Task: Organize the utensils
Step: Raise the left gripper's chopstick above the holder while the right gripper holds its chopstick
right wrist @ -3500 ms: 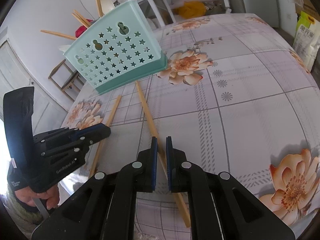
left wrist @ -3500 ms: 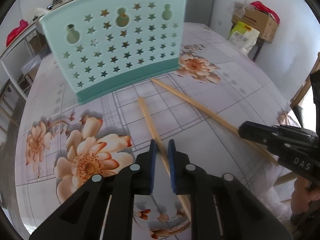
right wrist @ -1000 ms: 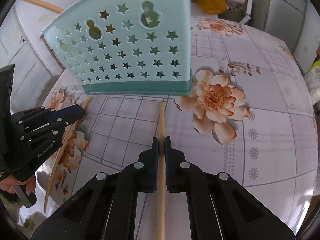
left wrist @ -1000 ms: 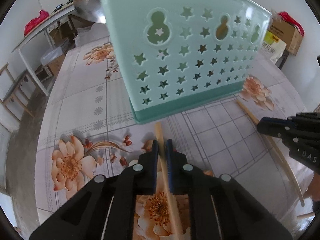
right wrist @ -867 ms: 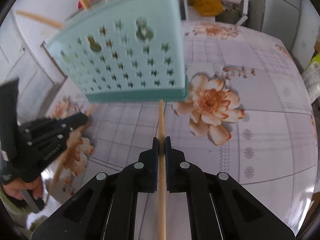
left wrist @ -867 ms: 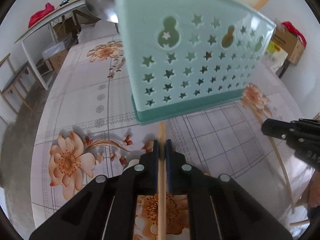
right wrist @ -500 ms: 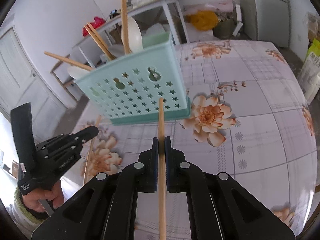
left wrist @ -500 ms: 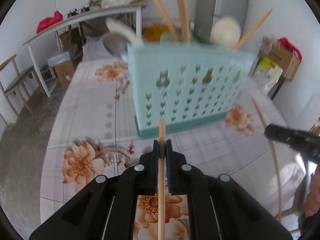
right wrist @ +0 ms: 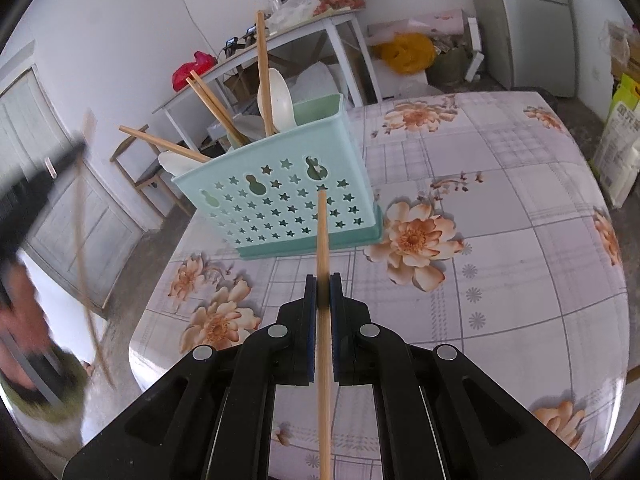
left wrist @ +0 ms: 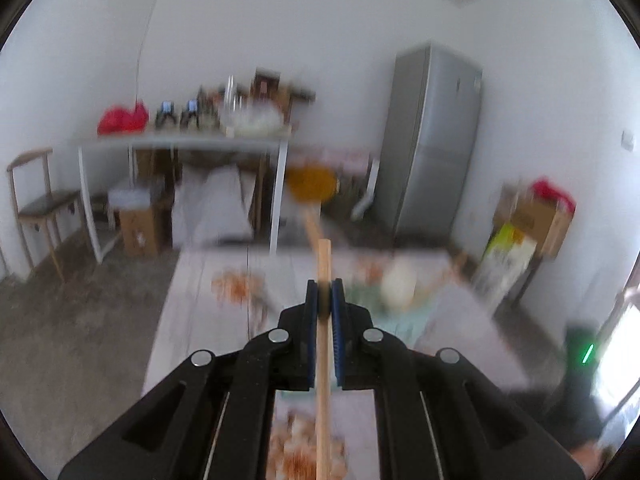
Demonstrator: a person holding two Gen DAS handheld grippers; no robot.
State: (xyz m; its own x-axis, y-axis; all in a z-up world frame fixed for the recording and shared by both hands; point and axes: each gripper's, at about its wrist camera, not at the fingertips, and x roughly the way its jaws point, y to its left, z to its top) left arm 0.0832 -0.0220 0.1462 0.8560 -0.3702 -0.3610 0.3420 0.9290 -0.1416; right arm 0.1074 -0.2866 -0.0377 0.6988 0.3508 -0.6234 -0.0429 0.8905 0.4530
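Observation:
My right gripper is shut on a wooden chopstick whose tip points at the mint-green star-holed utensil holder on the floral table. The holder has several chopsticks and white spoons standing in it. My left gripper is shut on another chopstick, lifted high; its view is blurred, with the holder low and just right of the fingers. In the right wrist view the left gripper shows as a dark blur at the far left, its chopstick slanting down.
The table with the floral cloth spreads to the right of the holder. Beyond it stand a white side table with clutter, a chair, a grey fridge and cardboard boxes.
My left gripper has swung up sharply with its chopstick, so its view now looks over the holder into the room. My right gripper rose a little earlier, then held still.

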